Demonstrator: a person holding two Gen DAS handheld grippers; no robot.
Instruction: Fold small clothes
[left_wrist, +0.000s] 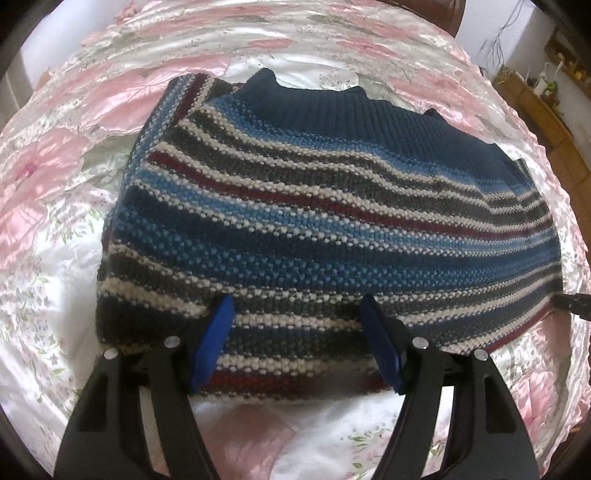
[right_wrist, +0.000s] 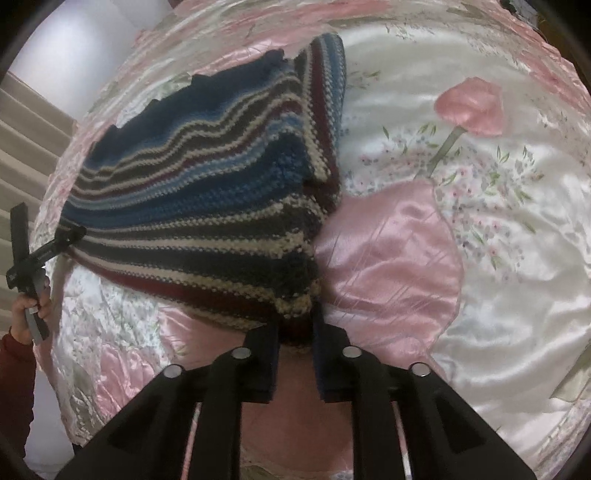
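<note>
Striped knit sweater (left_wrist: 314, 221), blue collar band, folded, lying on floral satin bedspread (left_wrist: 55, 166).

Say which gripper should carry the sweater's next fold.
Right: the right gripper has the sweater corner between its jaws; the left gripper has jaws wide open at the hem, gripping nothing.

Black left gripper (left_wrist: 297, 345) and right gripper (right_wrist: 294, 363) with blue pads (left_wrist: 214, 345), round silver screws (left_wrist: 171, 341); dark red sleeve (right_wrist: 14, 391).
</note>
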